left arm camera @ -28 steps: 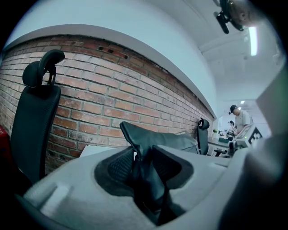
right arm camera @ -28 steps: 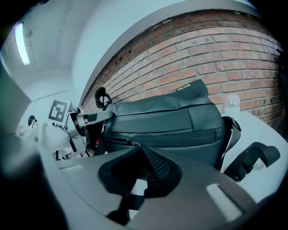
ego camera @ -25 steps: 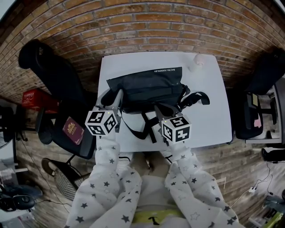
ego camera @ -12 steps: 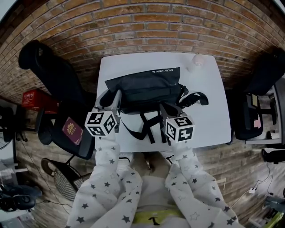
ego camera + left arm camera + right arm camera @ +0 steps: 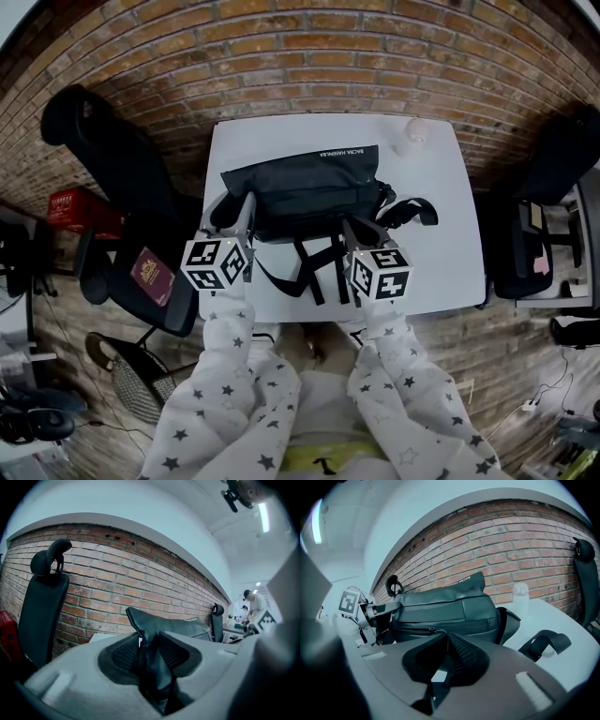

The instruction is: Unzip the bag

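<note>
Left tool (image 5: 149, 638) clamps the black bag (image 5: 305, 183) by its left corner.

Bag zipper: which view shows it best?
Right gripper view: the zipper runs across the bag front, its pull at the right gripper tips. Head view shows the bag from above, zipper not discernible. Left gripper view shows only a pinched bag corner.

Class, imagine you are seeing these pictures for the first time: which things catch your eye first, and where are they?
A black bag lies in the middle of a white table before a brick wall. The left tongs clamp a fold at the bag's left end, while the right tongs sit closed at its front, right by the zip pull.
</note>
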`<act>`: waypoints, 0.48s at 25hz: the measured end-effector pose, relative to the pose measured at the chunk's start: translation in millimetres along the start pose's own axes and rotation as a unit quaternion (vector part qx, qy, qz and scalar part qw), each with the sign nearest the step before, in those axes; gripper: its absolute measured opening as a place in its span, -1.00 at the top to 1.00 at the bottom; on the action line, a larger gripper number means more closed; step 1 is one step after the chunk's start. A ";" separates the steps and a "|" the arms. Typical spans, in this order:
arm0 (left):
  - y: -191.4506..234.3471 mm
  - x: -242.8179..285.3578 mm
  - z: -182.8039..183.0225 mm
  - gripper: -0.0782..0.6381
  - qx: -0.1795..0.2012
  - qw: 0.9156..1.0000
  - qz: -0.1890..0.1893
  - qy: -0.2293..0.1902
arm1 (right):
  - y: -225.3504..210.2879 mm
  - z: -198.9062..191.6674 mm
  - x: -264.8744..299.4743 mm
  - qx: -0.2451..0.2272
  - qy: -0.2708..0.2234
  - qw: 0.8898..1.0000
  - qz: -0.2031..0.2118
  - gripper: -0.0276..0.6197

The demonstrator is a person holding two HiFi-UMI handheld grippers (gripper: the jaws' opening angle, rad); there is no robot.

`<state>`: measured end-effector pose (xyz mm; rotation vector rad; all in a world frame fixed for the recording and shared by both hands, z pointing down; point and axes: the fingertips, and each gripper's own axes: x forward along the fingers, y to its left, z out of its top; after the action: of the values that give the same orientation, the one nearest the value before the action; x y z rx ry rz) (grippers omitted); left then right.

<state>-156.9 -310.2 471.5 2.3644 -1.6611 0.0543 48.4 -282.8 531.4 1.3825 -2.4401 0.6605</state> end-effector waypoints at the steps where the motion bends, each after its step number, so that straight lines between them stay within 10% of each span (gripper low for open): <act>1: -0.6 0.0 0.0 0.41 0.000 1.000 0.001 0.000 | -3.6 0.1 -1.2 0.004 -0.001 1.000 -0.007 0.85; 12: 1.1 -0.6 0.3 0.41 0.001 1.000 0.007 -0.003 | -32.4 2.8 -12.5 0.024 -0.012 0.998 -0.048 0.85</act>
<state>-158.1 -310.1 471.4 2.3564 -1.6803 0.0515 82.6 -289.3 532.0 1.5246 -2.3732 0.6869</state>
